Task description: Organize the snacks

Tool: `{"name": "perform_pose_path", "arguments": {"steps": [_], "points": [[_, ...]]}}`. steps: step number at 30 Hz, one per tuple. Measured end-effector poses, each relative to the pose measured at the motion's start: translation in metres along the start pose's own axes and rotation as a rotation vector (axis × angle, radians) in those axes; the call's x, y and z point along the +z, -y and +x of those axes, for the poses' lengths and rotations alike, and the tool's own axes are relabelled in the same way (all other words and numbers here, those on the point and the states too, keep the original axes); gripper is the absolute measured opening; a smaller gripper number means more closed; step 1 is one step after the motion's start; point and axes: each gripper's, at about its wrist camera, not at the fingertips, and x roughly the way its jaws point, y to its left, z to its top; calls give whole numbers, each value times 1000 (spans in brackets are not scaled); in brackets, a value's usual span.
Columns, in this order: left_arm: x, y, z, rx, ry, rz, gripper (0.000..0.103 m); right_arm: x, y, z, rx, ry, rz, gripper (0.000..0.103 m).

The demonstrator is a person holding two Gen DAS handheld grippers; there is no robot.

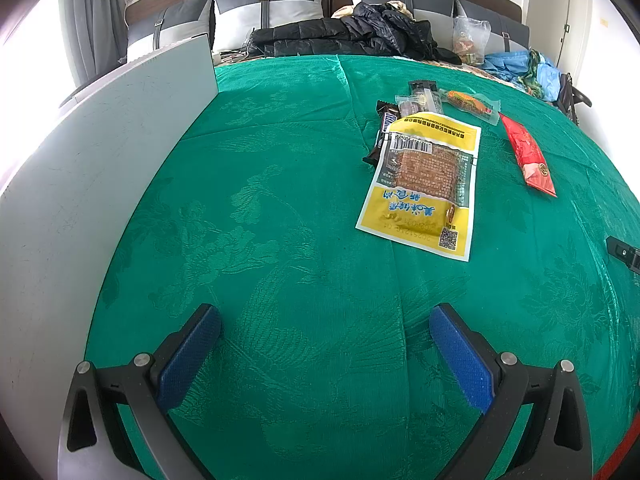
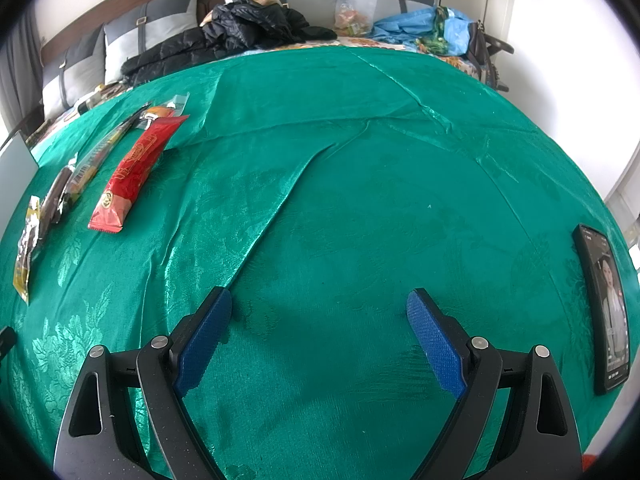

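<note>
Several snack packs lie on the green cloth (image 1: 280,200). A large yellow pack (image 1: 424,188) lies ahead and right of my left gripper (image 1: 326,320), which is open and empty just above the cloth. A dark bar (image 1: 384,128), a clear-wrapped snack (image 1: 420,102) and an orange snack (image 1: 470,104) lie behind it. A red pack (image 1: 528,156) lies further right; it also shows in the right wrist view (image 2: 134,172). My right gripper (image 2: 318,304) is open and empty, with the snacks far to its left.
A white box wall (image 1: 100,160) stands at the left. A phone (image 2: 604,304) lies on the cloth at the right. Black jackets (image 1: 352,34), a plastic bag (image 1: 470,40) and blue cloth (image 2: 420,26) sit by the pillows at the back.
</note>
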Motion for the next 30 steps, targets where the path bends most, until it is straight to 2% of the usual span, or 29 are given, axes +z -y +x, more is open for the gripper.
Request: {"name": "perform_pose_path", "arguments": {"steps": [23,25,28,30], "points": [[1,-1,-1,-6,-2,-1,103,0,-1,0,-1,0,1,91],[2,-2,-3,-12,-20,8,103,0,-1,0,-1,0,1,92],[10,-3,-2,-28,-105,23,103,0,-1,0,-1,0,2,92],[18,-7,-4,-72,-132,-30,103,0,-1,0,-1,1,2,92]]}}
